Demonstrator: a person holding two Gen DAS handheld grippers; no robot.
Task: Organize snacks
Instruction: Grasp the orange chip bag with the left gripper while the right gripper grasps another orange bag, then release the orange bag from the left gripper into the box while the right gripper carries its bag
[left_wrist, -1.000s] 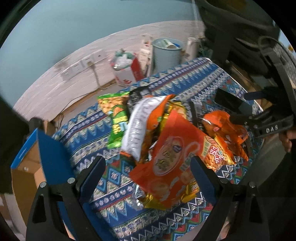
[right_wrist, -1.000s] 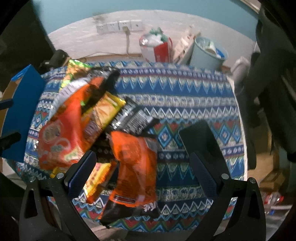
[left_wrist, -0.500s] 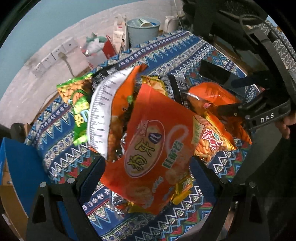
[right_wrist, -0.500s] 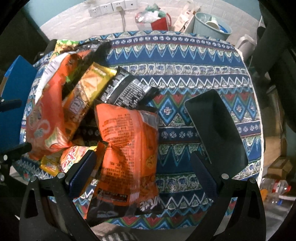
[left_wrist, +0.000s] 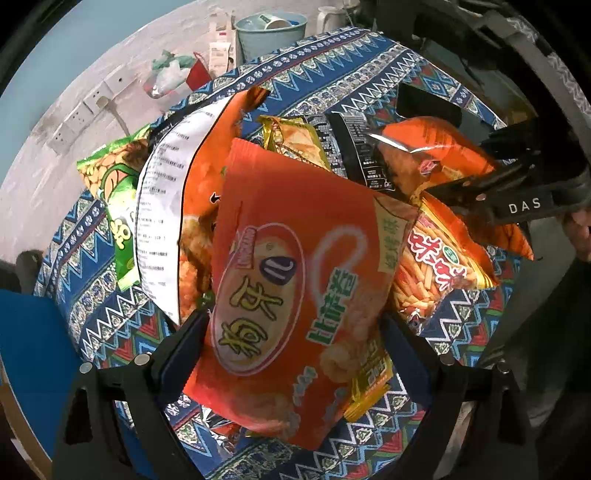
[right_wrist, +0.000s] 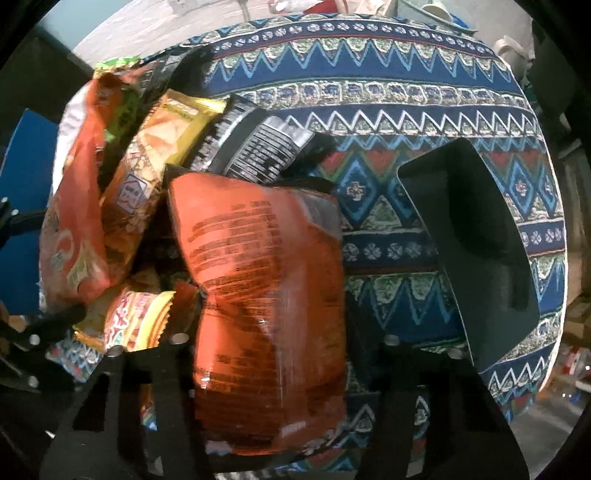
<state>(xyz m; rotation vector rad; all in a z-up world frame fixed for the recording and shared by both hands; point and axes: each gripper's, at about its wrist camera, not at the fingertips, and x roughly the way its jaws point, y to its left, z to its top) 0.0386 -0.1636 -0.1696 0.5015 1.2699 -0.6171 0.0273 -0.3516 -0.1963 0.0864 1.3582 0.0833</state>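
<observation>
A heap of snack bags lies on a round table with a patterned blue cloth (left_wrist: 325, 70). In the left wrist view my left gripper (left_wrist: 291, 325) is open, its fingers on either side of a big orange bag with an oval logo (left_wrist: 291, 280). In the right wrist view my right gripper (right_wrist: 273, 325) is open around an orange bag lying back-side up (right_wrist: 266, 280). Other bags lie around: a green one (left_wrist: 110, 184), an orange-and-white one (left_wrist: 166, 206), a yellow one (right_wrist: 155, 155), a black one (right_wrist: 258, 147) and a fries bag (left_wrist: 439, 266).
A dark scoop-shaped tray (right_wrist: 476, 240) lies on the cloth to the right of the pile. A blue cardboard box (left_wrist: 29, 350) stands off the table's left side. A pale bin (left_wrist: 269, 33), bags and wall sockets (left_wrist: 88, 114) lie beyond the table.
Both grippers have moved down and forward onto the pile. Each orange bag now fills the gap between its gripper's fingers. The fingers stay apart.
</observation>
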